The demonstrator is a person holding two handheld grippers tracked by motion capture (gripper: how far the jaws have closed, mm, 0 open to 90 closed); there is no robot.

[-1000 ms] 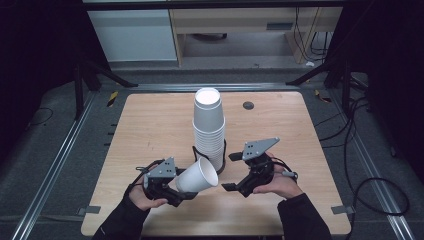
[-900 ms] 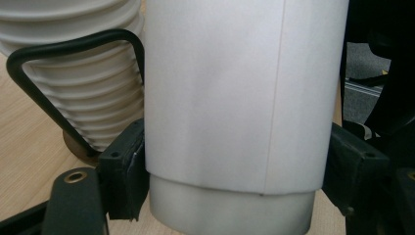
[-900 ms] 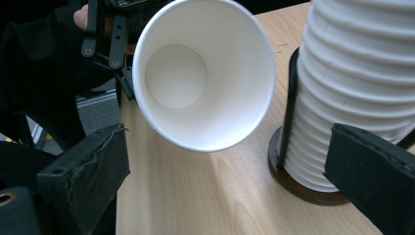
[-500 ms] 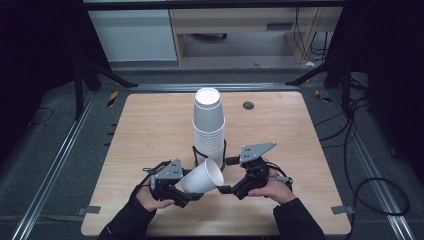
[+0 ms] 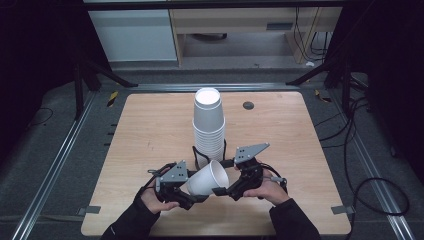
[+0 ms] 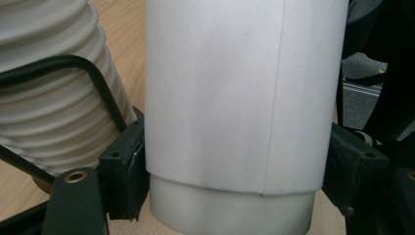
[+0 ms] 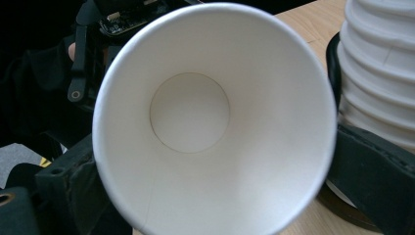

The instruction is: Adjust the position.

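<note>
A: While the paper cup [image 5: 206, 179] lay on its side at lower centre of the high view, the left gripper [image 5: 186, 192] was clenched on its narrow end, pads pressing both walls.

B: And the right gripper [image 5: 226, 190]?

A: Its jaws stood wide at the cup's rim, flanking the mouth. Whether the pads pressed, I couldn't tell.

B: Where was the stack of cups [image 5: 209, 127]?

A: Just above the cup in the frame, upright in a black wire holder [image 5: 196, 151] on the wooden table [image 5: 140, 130].

B: What could have gone wrong?

A: I judged a squeeze at the rim might buckle the thin wall. A loose handover could drop the cup, or knock the stack beside it.
</note>
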